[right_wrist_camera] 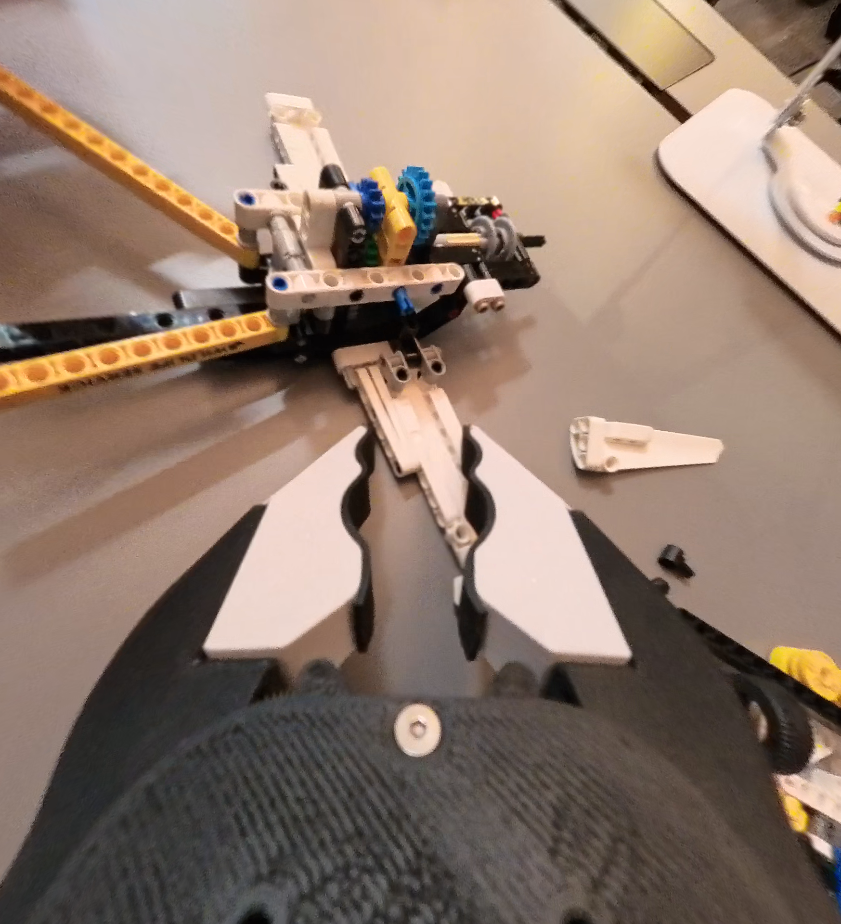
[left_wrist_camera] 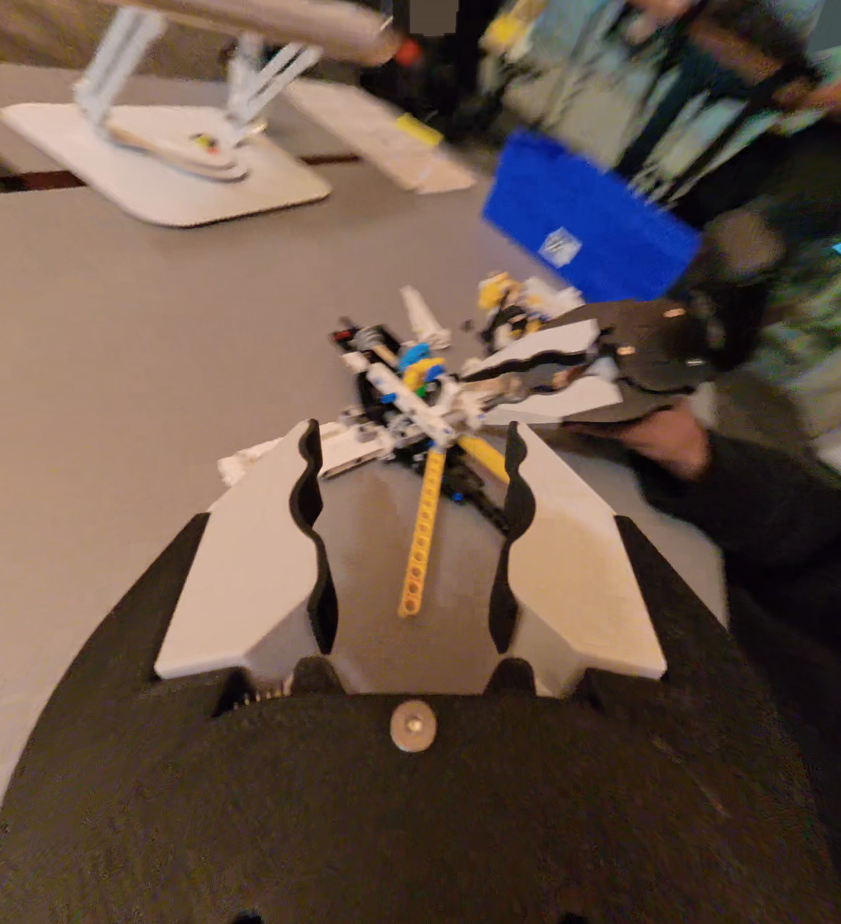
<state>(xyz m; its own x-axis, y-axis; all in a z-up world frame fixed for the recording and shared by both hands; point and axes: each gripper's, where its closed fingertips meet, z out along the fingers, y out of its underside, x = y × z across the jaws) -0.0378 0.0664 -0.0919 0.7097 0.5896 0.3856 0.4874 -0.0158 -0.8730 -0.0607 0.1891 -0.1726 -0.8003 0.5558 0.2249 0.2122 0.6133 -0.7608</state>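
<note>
Brick-built model [right_wrist_camera: 358, 250] with yellow beams [right_wrist_camera: 108, 350] lying on the grey desk [right_wrist_camera: 608, 300]. The right tool [right_wrist_camera: 418, 440] is closed on the model's white wing panel [right_wrist_camera: 418, 450]. The left tool [left_wrist_camera: 411, 440] stands wide open, holding nothing, one yellow beam between its fingers. A loose white panel [right_wrist_camera: 643, 445] lies nearby.

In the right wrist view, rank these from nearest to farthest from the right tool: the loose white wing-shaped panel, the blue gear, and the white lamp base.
1. Loose white wing-shaped panel: on the table just right of the right tool.
2. Blue gear: on the brick model, straight ahead.
3. White lamp base: far right, at the back.
</note>
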